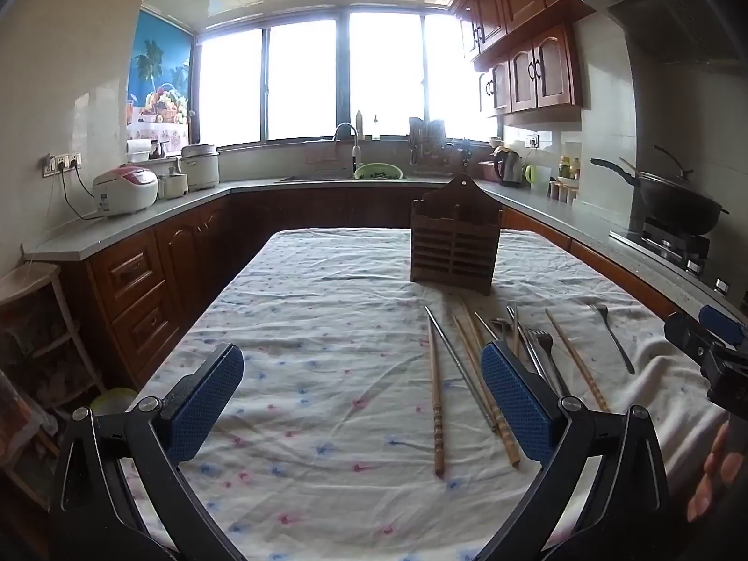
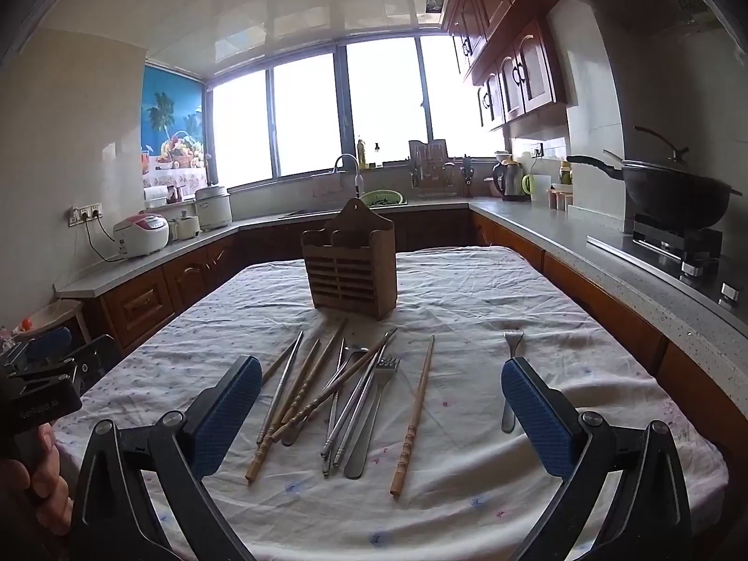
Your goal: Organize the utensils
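Observation:
A wooden slatted utensil holder (image 2: 351, 269) stands upright on the cloth-covered table (image 2: 467, 290); it also shows in the left wrist view (image 1: 454, 245). In front of it lies a loose pile of wooden and metal chopsticks (image 2: 304, 388), a fork (image 2: 374, 406) and a spoon. One wooden chopstick (image 2: 415, 413) lies apart, and another fork (image 2: 510, 374) lies to the right. My right gripper (image 2: 378, 413) is open above the pile, empty. My left gripper (image 1: 362, 404) is open and empty, left of the chopsticks (image 1: 435, 397).
Kitchen counters (image 2: 561, 229) run around the table, with a wok (image 2: 673, 196) on the stove at right, a kettle (image 2: 509, 180), a sink (image 2: 346, 205) at the back and rice cookers (image 2: 142, 233) at left. A wooden shelf (image 1: 42, 327) stands left of the table.

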{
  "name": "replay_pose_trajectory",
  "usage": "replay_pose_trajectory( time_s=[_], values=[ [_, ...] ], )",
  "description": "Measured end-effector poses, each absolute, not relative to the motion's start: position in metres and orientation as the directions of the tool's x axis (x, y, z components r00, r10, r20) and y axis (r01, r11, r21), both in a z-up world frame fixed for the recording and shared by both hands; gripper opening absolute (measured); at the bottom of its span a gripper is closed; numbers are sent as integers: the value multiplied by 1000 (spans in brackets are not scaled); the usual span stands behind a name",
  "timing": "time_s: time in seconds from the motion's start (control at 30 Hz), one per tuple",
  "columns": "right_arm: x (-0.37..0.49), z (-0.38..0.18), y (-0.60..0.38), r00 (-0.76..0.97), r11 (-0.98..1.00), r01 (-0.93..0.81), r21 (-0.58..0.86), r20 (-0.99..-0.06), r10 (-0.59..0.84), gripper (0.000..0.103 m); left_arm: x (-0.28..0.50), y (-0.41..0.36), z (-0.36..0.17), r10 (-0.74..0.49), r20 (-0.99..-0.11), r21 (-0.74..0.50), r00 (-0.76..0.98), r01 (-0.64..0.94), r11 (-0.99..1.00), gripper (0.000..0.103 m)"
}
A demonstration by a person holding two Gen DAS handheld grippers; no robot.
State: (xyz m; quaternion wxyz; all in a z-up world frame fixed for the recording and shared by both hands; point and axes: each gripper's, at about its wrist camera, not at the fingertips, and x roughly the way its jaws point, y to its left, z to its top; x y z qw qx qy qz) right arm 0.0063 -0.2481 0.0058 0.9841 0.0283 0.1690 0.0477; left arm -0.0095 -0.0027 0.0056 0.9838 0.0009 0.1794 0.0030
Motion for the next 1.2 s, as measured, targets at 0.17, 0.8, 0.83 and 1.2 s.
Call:
replay_pose_trajectory(
  time_s=[0.17,0.8,0.83,1.2],
  values=[
    [6,4,-246,939,994,-86,71,-328,105,103,-10,-5,7,4,-360,3,933,-3,1000,103],
    [6,4,-241,938,993,-102,61,-327,117,103,-5,-4,4,3,-365,4,931,-2,1000,103],
    [6,5,-241,938,993,-103,61,-327,117,103,-4,-4,4,3,-365,4,931,-2,1000,103],
    [7,5,-238,936,991,-116,61,-327,129,103,-2,-3,4,4,-366,3,931,-3,1000,103]
  ],
)
